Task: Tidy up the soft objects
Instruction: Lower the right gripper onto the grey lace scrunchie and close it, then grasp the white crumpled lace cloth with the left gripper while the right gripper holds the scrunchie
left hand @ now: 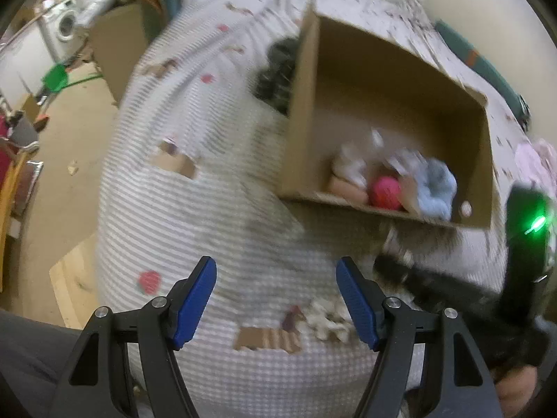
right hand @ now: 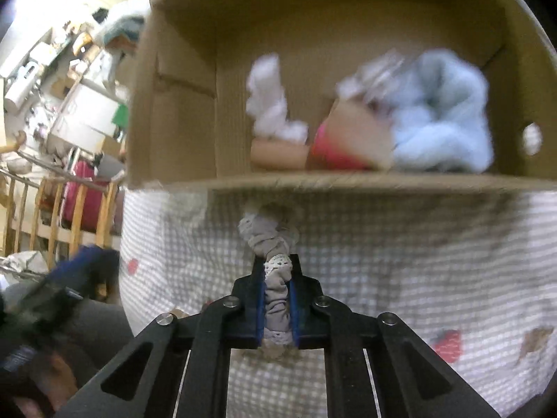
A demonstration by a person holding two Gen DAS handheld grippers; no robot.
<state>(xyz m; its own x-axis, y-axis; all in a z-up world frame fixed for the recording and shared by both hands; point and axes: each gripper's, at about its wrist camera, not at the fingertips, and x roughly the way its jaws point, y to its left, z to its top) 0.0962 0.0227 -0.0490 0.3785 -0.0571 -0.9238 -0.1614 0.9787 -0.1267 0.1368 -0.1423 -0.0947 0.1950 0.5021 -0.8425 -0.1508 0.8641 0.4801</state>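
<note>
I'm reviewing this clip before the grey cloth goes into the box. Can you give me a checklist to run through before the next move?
1. Right gripper grip on the grey lace-trimmed cloth: ok, pinched between shut fingers.
2. Cardboard box opening faces the gripper: ok.
3. Free room in the box: ok, bare floor left of the white fluffy item; the light blue fluffy item fills the right.
4. Cloth clear of the box's near edge: cannot tell, its tip hangs close below.
5. Left gripper out of the way: ok, open, empty, above the checked bedspread.
6. Image sharpness: not ok, motion blur.
</note>
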